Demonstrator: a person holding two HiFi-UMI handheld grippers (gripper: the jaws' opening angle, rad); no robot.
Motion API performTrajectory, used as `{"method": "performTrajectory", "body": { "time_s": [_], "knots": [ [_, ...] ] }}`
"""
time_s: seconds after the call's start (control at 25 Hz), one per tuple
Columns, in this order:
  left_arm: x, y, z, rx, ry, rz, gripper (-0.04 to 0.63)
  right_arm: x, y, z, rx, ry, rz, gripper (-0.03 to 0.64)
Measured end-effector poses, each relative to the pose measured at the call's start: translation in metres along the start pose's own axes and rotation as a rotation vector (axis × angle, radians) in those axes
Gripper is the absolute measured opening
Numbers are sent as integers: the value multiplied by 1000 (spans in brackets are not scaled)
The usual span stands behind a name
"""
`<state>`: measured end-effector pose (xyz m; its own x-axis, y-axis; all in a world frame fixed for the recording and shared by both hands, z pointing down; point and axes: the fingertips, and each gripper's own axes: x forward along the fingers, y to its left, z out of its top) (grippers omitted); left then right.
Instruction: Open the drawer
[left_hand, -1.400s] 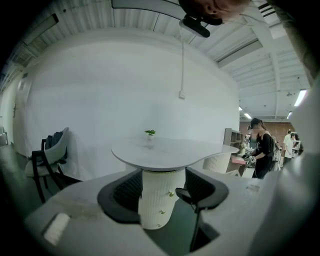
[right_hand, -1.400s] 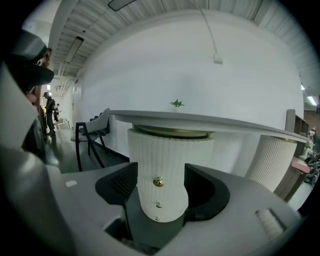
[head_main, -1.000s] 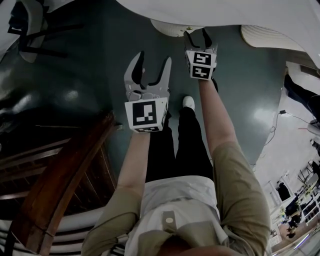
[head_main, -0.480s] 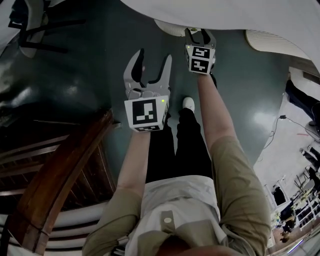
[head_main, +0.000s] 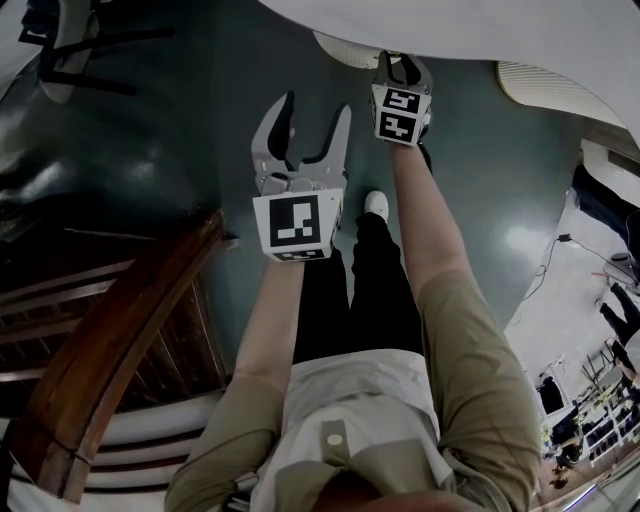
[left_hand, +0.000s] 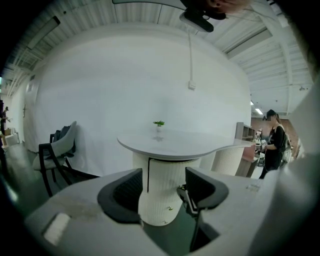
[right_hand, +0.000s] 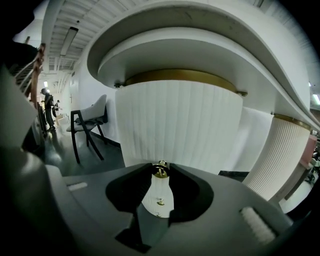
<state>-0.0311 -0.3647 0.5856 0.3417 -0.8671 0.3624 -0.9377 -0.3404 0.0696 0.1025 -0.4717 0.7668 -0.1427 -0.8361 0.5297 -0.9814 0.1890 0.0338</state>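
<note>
Here, the drawer (right_hand: 161, 187) sits in the fluted white pedestal (right_hand: 180, 120) under the round table top (right_hand: 210, 55). Its small brass knob (right_hand: 160, 170) is caught between the tips of the right gripper (head_main: 402, 64), whose jaws have just been closing and now pinch it from both sides. A second knob (right_hand: 160, 202) shows lower on the same white front, in the gap behind the tips. The left gripper (head_main: 314, 106) hangs beside the right one, nearer the person and apart from the pedestal, its jaws spread wide with nothing between them. Through that gap its own view shows the pedestal and a small green plant (left_hand: 159, 123) on the table. Below lies a dark green floor (head_main: 170, 140), with a wooden railing (head_main: 110, 340) at the left and a chair (right_hand: 89, 125) by the wall.
</note>
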Motion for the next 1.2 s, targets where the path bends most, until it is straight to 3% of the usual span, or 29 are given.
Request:
{"method": "performTrajectory", "body": {
  "time_s": [1.2],
  "knots": [
    [-41, -1, -1, -10, -4, 38, 282, -40, 12, -27, 5, 33, 31, 109]
  ]
}}
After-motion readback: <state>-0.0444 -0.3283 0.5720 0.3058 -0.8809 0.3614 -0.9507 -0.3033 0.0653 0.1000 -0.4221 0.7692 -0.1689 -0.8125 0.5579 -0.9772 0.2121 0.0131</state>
